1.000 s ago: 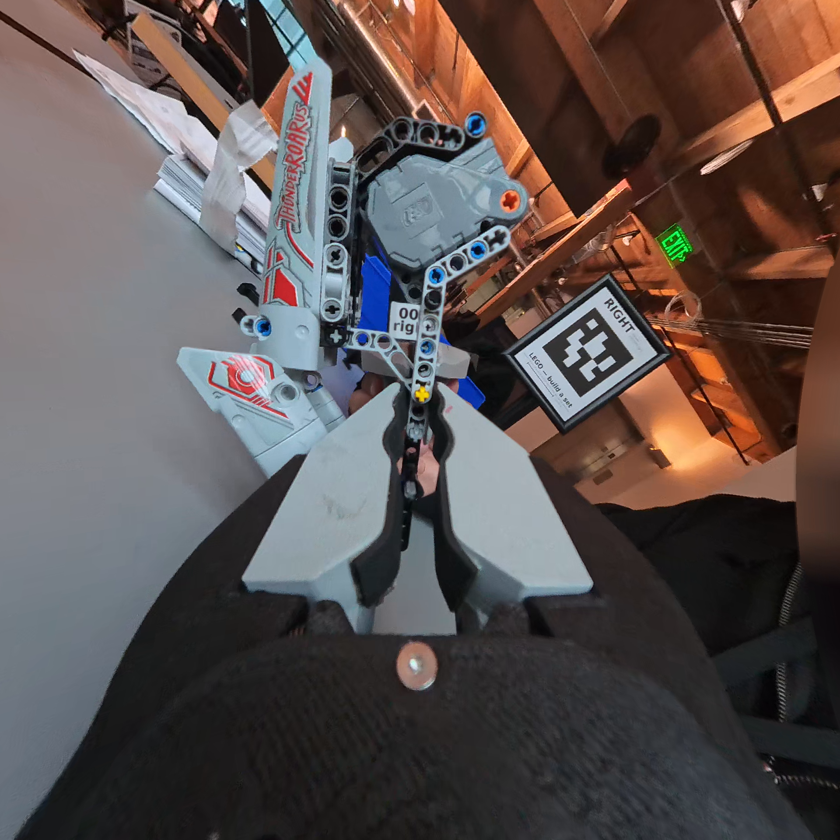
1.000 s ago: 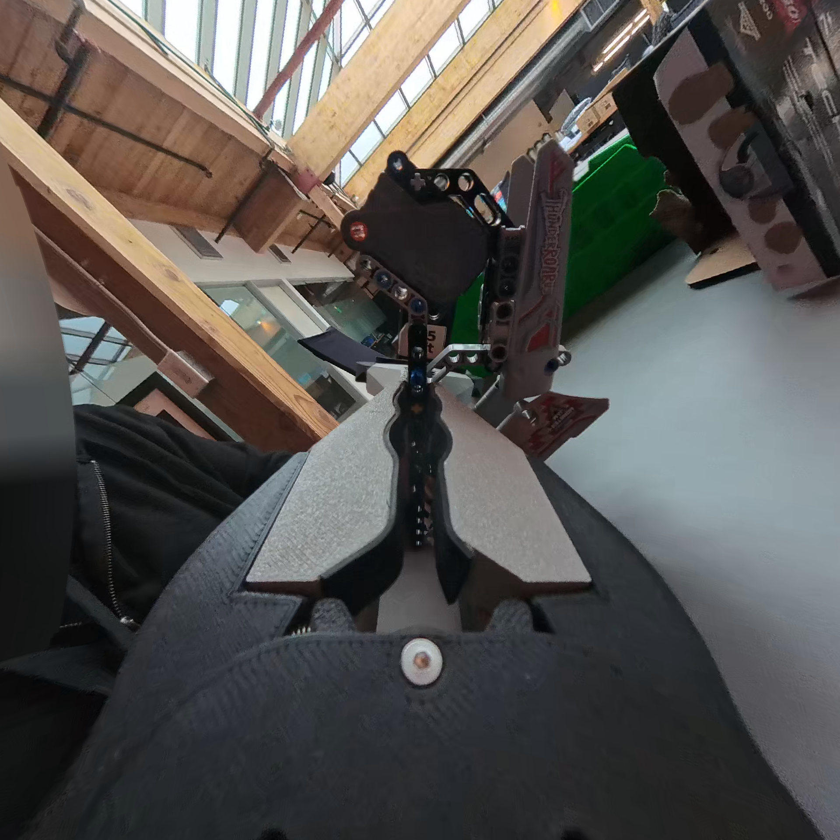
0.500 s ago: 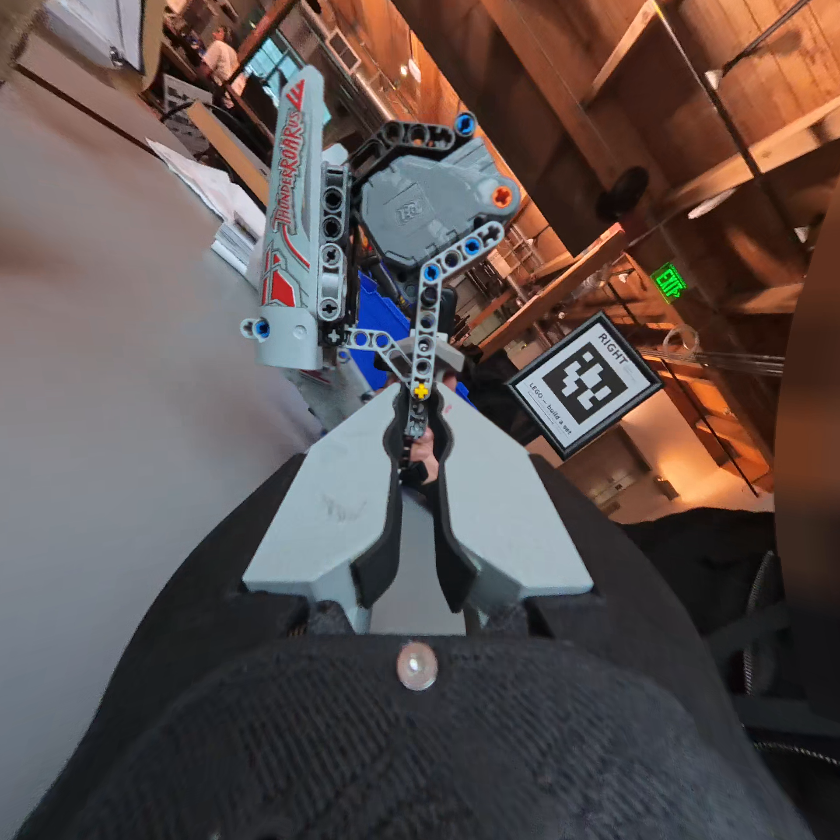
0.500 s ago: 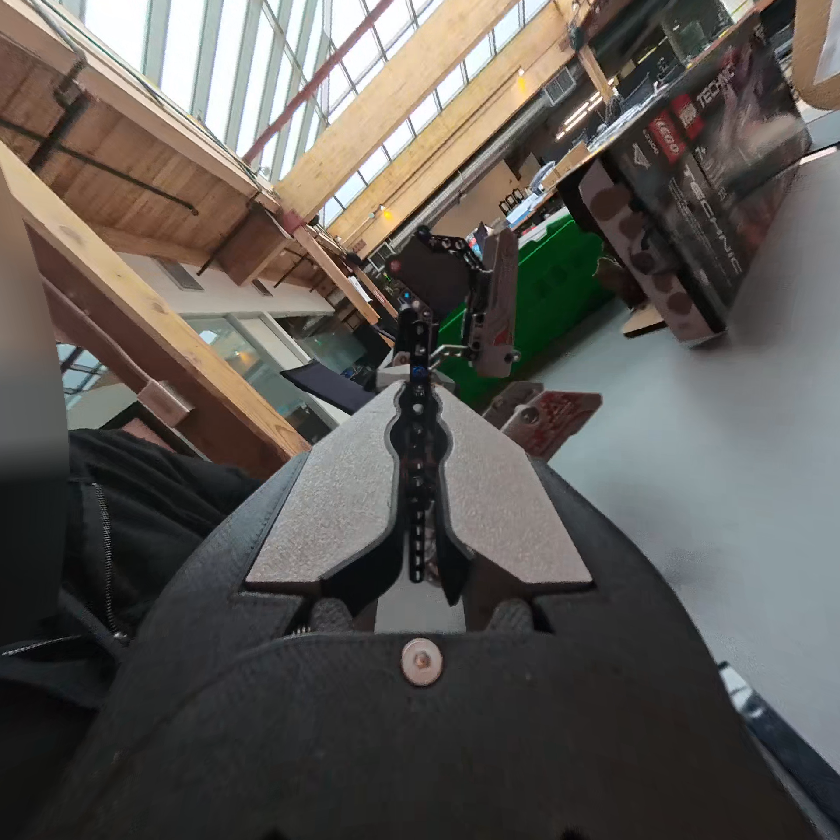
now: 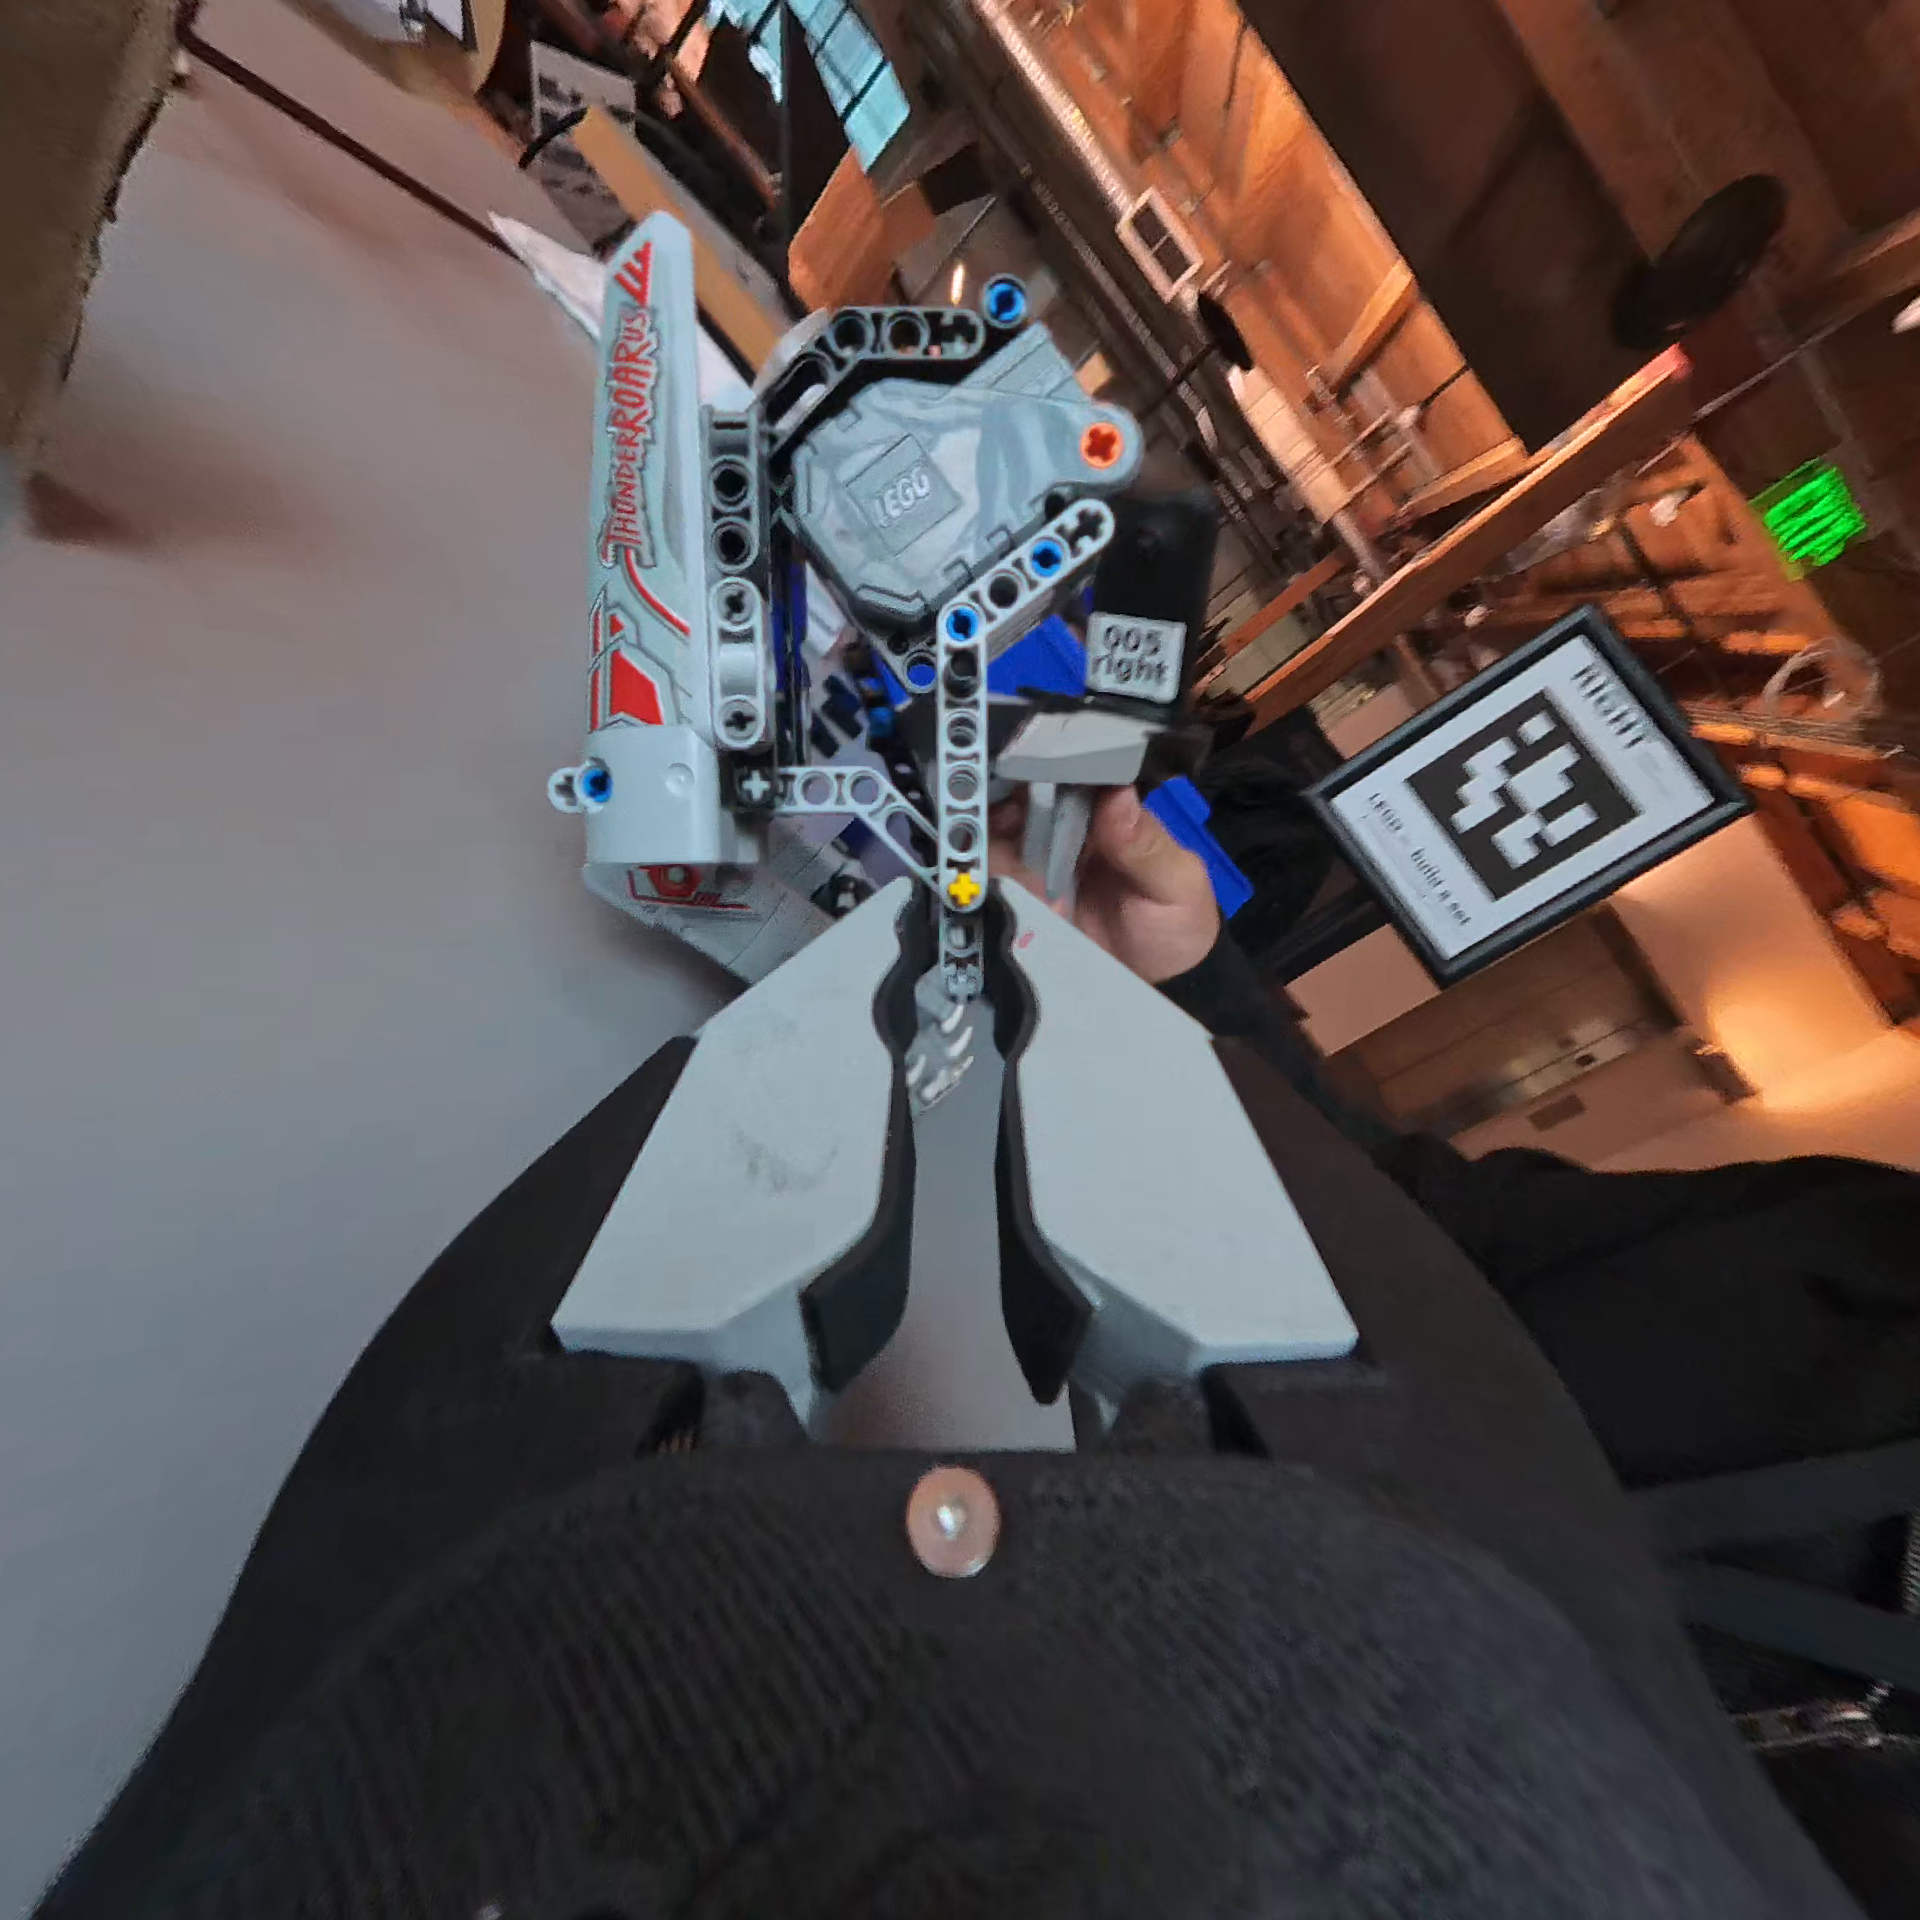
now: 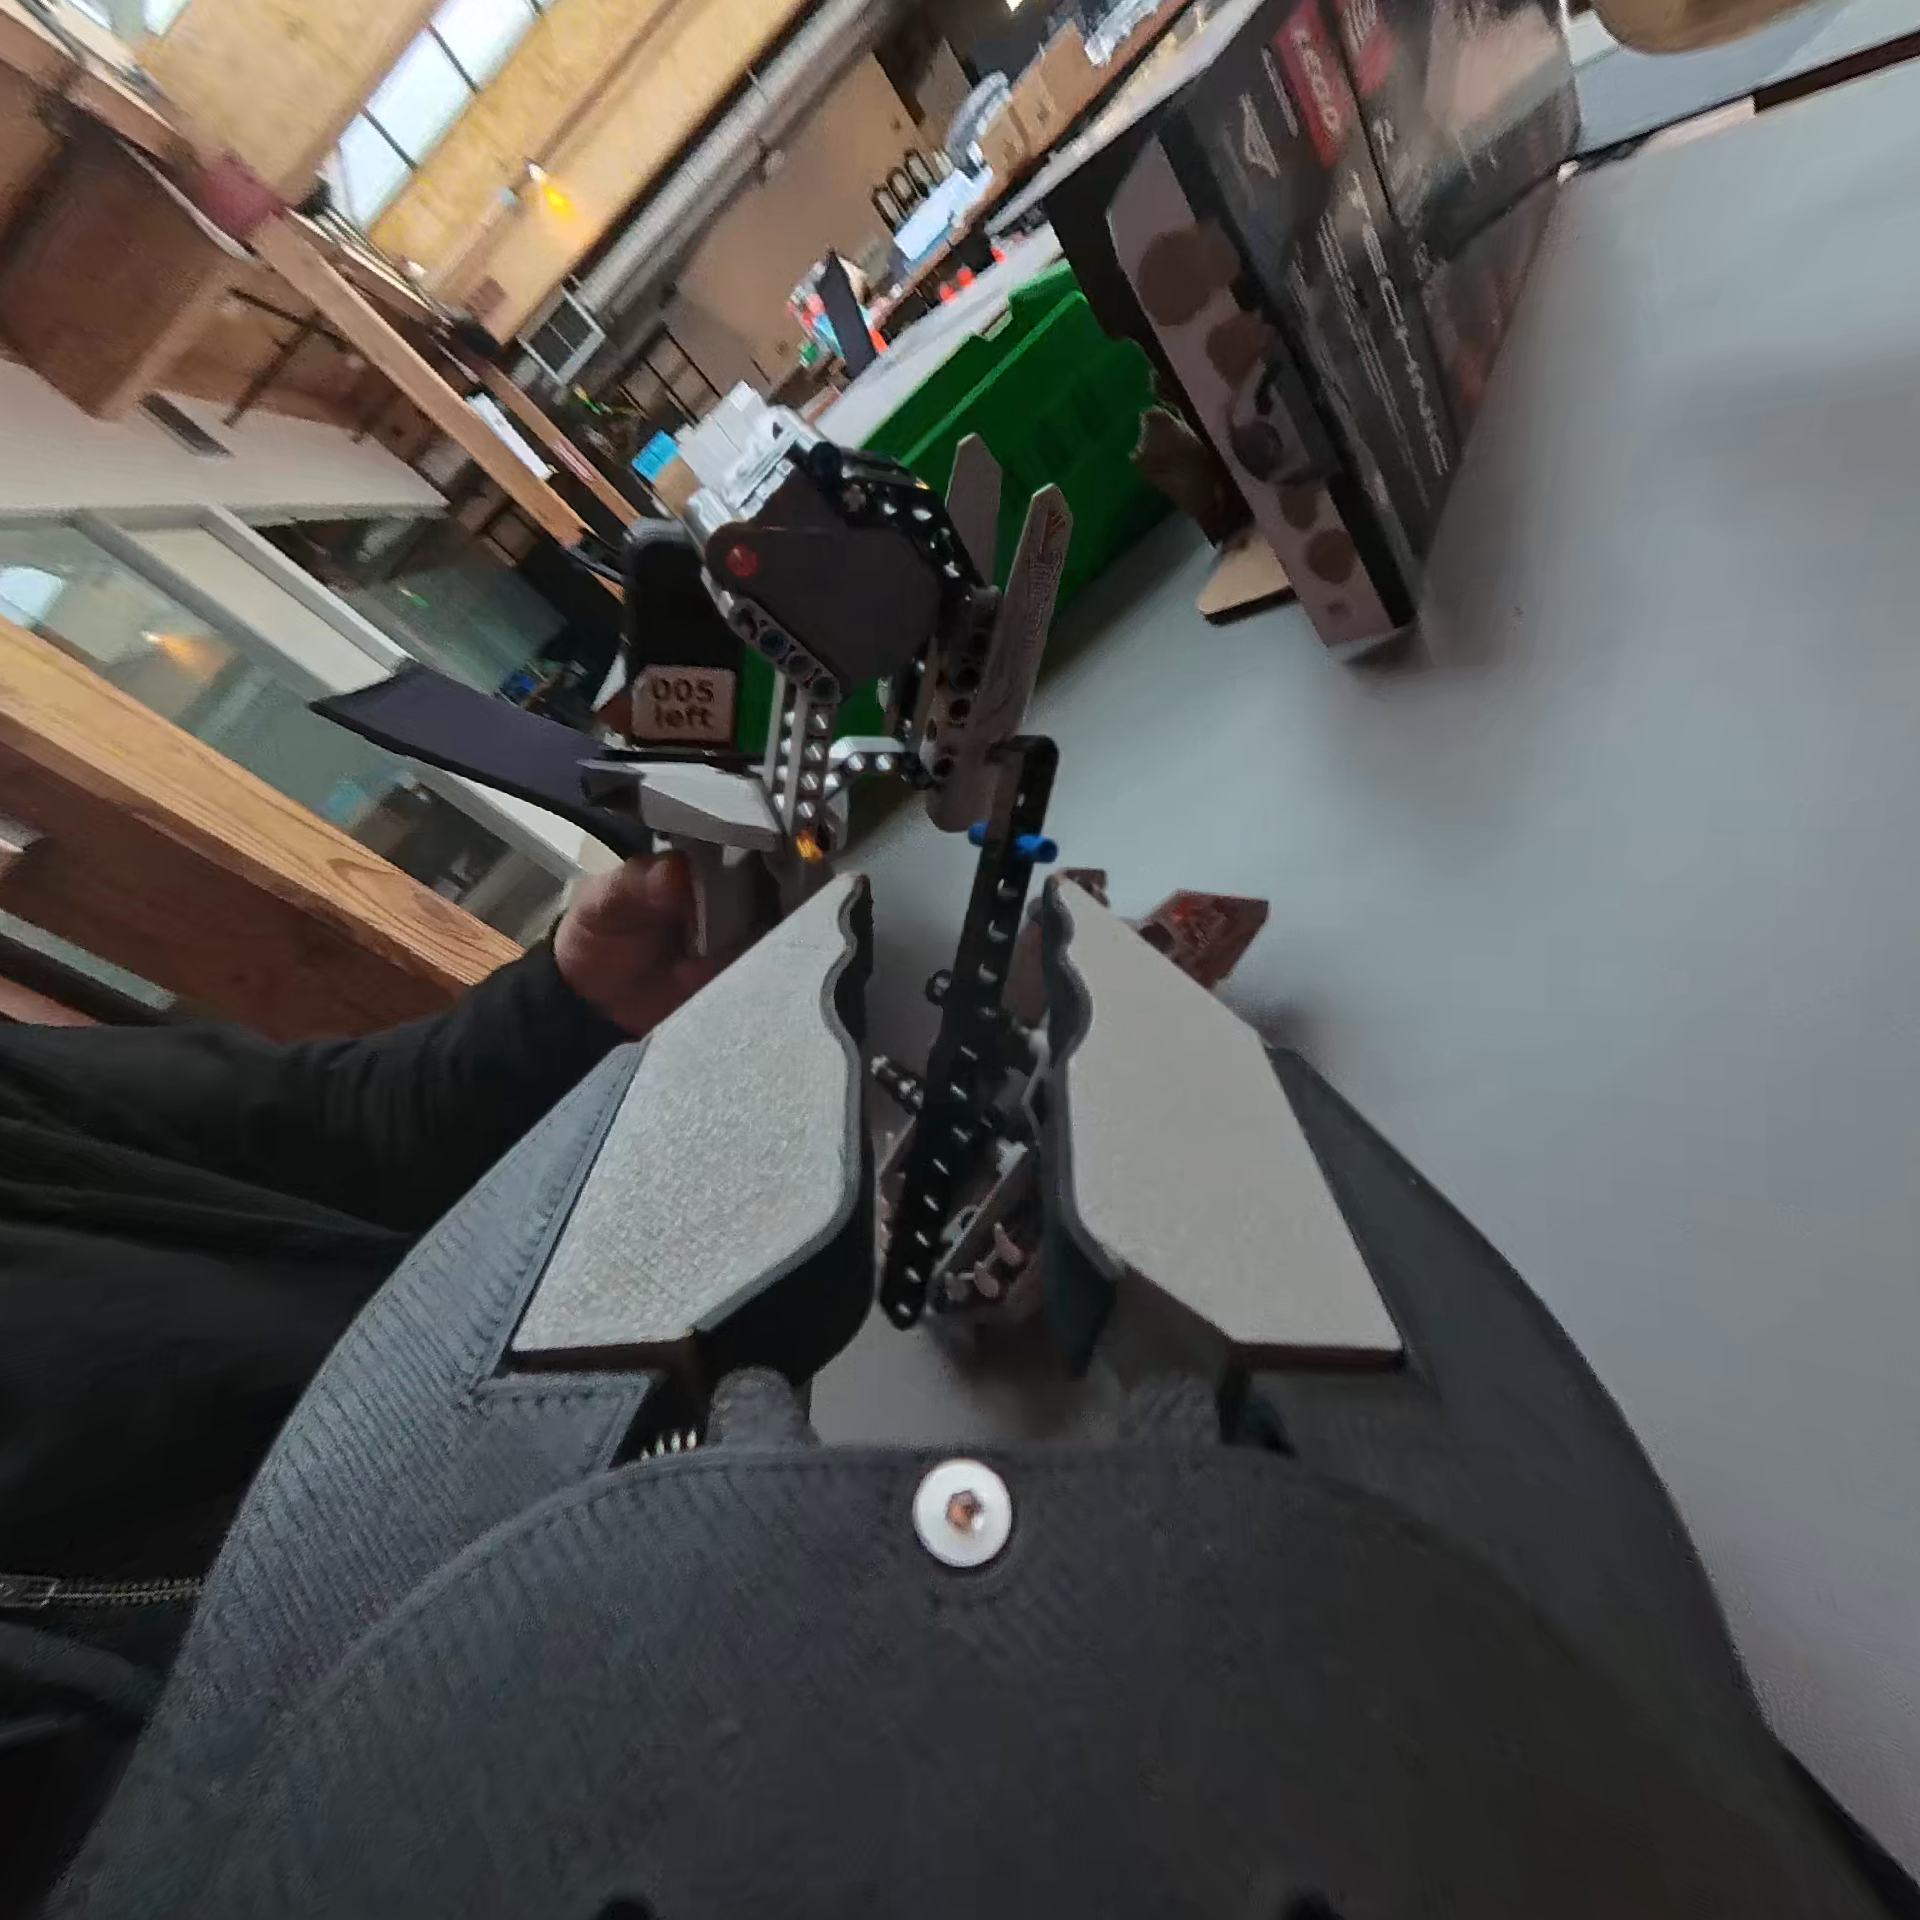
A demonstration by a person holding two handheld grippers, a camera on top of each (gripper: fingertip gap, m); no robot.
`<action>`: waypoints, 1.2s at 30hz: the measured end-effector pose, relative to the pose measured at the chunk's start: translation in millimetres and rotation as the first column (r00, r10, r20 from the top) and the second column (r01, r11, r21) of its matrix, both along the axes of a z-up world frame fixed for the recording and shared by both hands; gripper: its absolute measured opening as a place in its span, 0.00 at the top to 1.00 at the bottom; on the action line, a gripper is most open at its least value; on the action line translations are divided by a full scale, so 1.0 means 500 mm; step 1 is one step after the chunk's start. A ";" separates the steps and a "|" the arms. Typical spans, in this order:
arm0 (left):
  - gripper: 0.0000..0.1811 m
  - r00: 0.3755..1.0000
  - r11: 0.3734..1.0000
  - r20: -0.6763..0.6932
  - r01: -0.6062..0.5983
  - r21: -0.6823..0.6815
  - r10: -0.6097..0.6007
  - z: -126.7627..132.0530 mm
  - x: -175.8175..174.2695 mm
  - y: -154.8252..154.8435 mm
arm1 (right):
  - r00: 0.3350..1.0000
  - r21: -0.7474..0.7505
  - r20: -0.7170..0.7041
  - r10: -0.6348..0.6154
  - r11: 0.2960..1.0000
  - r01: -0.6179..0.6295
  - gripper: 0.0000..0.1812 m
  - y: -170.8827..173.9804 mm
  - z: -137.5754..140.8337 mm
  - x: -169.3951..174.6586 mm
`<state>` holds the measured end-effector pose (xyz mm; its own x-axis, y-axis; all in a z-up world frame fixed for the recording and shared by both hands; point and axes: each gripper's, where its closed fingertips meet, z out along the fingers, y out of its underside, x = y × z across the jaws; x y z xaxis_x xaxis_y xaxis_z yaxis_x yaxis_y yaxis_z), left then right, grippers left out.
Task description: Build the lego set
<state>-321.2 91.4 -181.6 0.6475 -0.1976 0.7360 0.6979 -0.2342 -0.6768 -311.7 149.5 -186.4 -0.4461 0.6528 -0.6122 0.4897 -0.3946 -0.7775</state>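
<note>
Right tool [image 6: 956, 904] now open (black beam [image 6: 961, 1060] loose)

Place: a large open workshop or maker loft, industrial in build.
Roof: heavy timber beams [image 6: 436, 384] and plank ceiling, with skylight panes [image 6: 416, 94] at the far top left in the right wrist view.
Services: an exposed metal duct [image 5: 1049, 114] running under the ceiling; a lit green exit sign [image 5: 1808, 514] on the far right.
Work surfaces: a wide grey bench [image 6: 1662, 831] close by, and more long benches farther back loaded with boxes and gear.
Storage: a green bin [image 6: 1049, 405] and a dark product box [image 6: 1382, 260] standing on the bench.
Paperwork: a stack of papers [image 5: 540, 244] at the far left.
Setup: a framed black-and-white marker card [image 5: 1527, 790] propped on the right.
</note>
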 end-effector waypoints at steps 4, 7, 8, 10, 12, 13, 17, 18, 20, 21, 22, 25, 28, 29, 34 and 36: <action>0.96 0.982 0.998 -0.180 0.046 -0.031 -0.051 -0.007 0.026 0.001 | 0.999 0.130 0.034 -0.011 0.992 0.007 0.78 0.001 -0.007 0.014; 0.96 0.964 0.998 -0.259 0.045 -0.050 -0.056 -0.012 0.033 0.001 | 0.997 0.279 0.039 -0.070 0.959 0.056 0.76 0.019 -0.002 0.033; 0.97 0.960 0.998 -0.274 0.047 -0.052 -0.059 -0.012 0.034 0.001 | 0.995 0.320 0.018 -0.093 0.944 0.083 0.77 0.025 0.007 0.041; 0.96 0.957 0.999 -0.288 0.023 -0.035 -0.032 -0.008 0.030 0.002 | 0.996 0.333 0.005 -0.085 0.940 0.078 0.82 0.012 0.018 0.056; 0.97 0.967 1.000 -0.252 0.024 -0.005 -0.024 0.001 0.028 -0.001 | 0.996 0.317 0.018 -0.092 0.945 0.082 0.89 0.003 0.009 0.059; 0.97 0.973 1.000 -0.232 0.020 0.001 -0.020 0.002 0.024 -0.002 | 0.995 0.311 0.023 -0.097 0.946 0.085 0.88 0.003 0.001 0.057; 0.97 0.980 1.000 -0.198 0.018 0.015 -0.014 0.006 0.017 -0.005 | 0.998 0.256 0.056 -0.043 0.966 0.027 0.81 -0.004 -0.007 0.061; 0.97 0.980 1.000 -0.198 0.023 0.016 -0.020 0.007 0.019 -0.005 | 0.998 0.269 0.047 -0.043 0.963 0.029 0.82 -0.001 -0.003 0.063; 0.97 0.980 0.999 -0.193 0.041 0.019 -0.036 0.009 0.024 -0.007 | 0.998 0.323 0.021 -0.057 0.945 0.047 0.82 0.008 0.008 0.066; 0.97 0.981 0.999 -0.188 0.048 0.020 -0.044 0.011 0.026 -0.008 | 0.998 0.352 0.005 -0.068 0.934 0.062 0.82 0.014 0.016 0.068; 0.97 0.984 0.998 -0.174 0.051 0.029 -0.045 0.016 0.027 -0.009 | 0.997 0.373 -0.015 -0.075 0.925 0.075 0.82 0.018 0.027 0.071; 0.97 0.995 0.991 -0.022 0.103 0.086 -0.101 0.043 0.042 -0.016 | 0.995 0.401 -0.092 -0.032 0.914 0.067 0.80 0.006 0.071 0.090; 0.97 0.991 0.990 0.074 0.108 0.092 -0.115 0.045 0.053 -0.011 | 0.990 0.502 -0.141 0.011 0.863 0.062 0.72 -0.019 0.090 0.111; 0.97 0.989 0.990 0.094 0.110 0.083 -0.118 0.039 0.057 -0.007 | 0.988 0.541 -0.150 0.035 0.839 0.053 0.69 -0.036 0.090 0.117; 0.97 0.982 0.988 0.130 0.128 0.087 -0.139 0.034 0.075 0.003 | 0.981 0.817 -0.166 0.097 0.570 0.082 0.63 -0.085 0.061 0.115; 0.97 0.983 0.987 0.112 0.140 0.080 -0.148 0.038 0.086 0.005 | 0.971 0.910 -0.212 0.110 0.383 0.156 0.63 -0.086 0.063 0.101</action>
